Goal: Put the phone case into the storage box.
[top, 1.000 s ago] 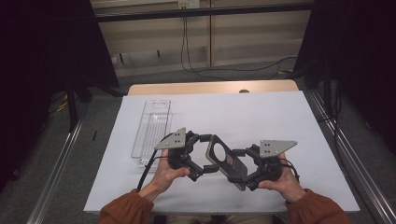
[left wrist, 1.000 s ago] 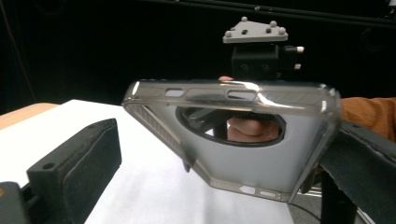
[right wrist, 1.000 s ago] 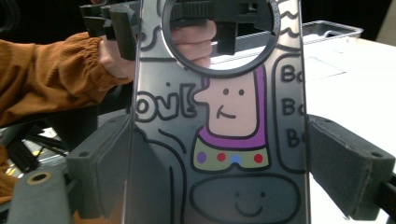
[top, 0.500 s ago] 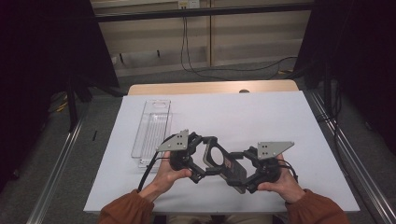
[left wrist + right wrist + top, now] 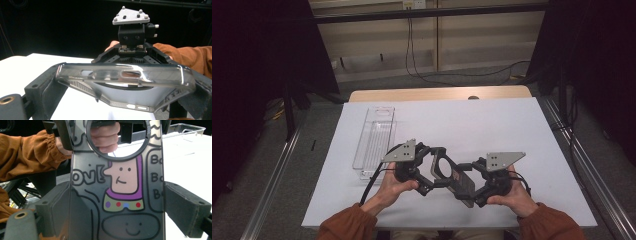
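Observation:
A clear phone case [image 5: 453,178] with a ring cutout and a cartoon print hangs above the white table [image 5: 492,125], stretched between both grippers. My left gripper [image 5: 432,174] is shut on the end with the ring. In the left gripper view the case [image 5: 125,75] spans edge-on from one pad to the other. My right gripper [image 5: 473,189] is shut on the other end. In the right gripper view, its pads [image 5: 185,212] press both long edges of the printed case [image 5: 117,195], and a person's fingers [image 5: 105,135] show through the ring.
A long clear plastic tray [image 5: 374,140] lies on the table's left side, just beyond the left hand. Metal rails run along both sides of the table. Cables hang by the far wall.

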Tool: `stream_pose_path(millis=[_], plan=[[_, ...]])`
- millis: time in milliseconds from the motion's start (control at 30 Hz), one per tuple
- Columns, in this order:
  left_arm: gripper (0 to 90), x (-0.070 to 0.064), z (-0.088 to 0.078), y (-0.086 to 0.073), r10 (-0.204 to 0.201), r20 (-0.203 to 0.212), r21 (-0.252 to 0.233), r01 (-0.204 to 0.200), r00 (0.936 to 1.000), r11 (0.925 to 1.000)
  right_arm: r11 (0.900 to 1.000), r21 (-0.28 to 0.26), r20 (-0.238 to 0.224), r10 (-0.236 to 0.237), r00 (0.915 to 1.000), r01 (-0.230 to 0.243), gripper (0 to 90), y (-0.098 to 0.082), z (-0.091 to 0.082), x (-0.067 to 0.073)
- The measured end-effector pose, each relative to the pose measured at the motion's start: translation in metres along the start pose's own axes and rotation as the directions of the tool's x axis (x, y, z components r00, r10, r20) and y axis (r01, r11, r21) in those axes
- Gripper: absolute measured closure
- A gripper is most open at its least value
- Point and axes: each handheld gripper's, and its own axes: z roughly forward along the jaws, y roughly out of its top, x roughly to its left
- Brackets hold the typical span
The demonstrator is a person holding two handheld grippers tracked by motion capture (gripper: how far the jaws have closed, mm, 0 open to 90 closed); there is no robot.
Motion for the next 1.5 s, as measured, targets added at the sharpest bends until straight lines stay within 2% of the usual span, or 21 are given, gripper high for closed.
stream_pose_path(millis=[433,533,733,833,967,1200,1500], plan=[[8.3,-0.001,0.001,0.005,-0.028,-0.008,-0.002,0.028,0.9996,0.9996,1.000,0.003,0.008,-0.017,0.9998,0.017,12.0,0.001,0.000,0.000],[8.6,-0.001,0.001,0.005,-0.018,-0.016,0.004,0.018,0.9997,0.9998,1.000,0.001,0.012,-0.023,0.9997,0.023,11.9,0.001,0.000,0.000],[10.3,-0.003,0.002,0.006,-0.028,-0.022,-0.004,0.028,0.9994,0.9996,0.999,0.007,0.034,-0.031,0.9989,0.031,11.2,0.001,0.000,0.000],[10.7,-0.004,0.003,0.007,-0.024,-0.029,0.000,0.024,0.9993,0.9997,1.000,0.011,0.026,-0.025,0.9994,0.025,10.8,0.000,0.002,0.000],[11.2,-0.005,0.004,0.007,-0.020,-0.038,-0.001,0.020,0.9991,0.9998,1.000,0.015,0.031,-0.023,0.9993,0.022,10.3,0.000,0.003,0.000],[11.5,-0.007,0.005,0.008,-0.029,-0.033,-0.007,0.029,0.9990,0.9996,1.000,0.012,0.035,-0.011,0.9993,0.011,9.8,0.000,0.004,0.000],[11.9,-0.008,0.005,0.012,-0.020,-0.048,0.006,0.021,0.9986,0.9998,1.000,0.010,0.041,-0.011,0.9991,0.011,8.8,-0.001,0.005,0.000]])
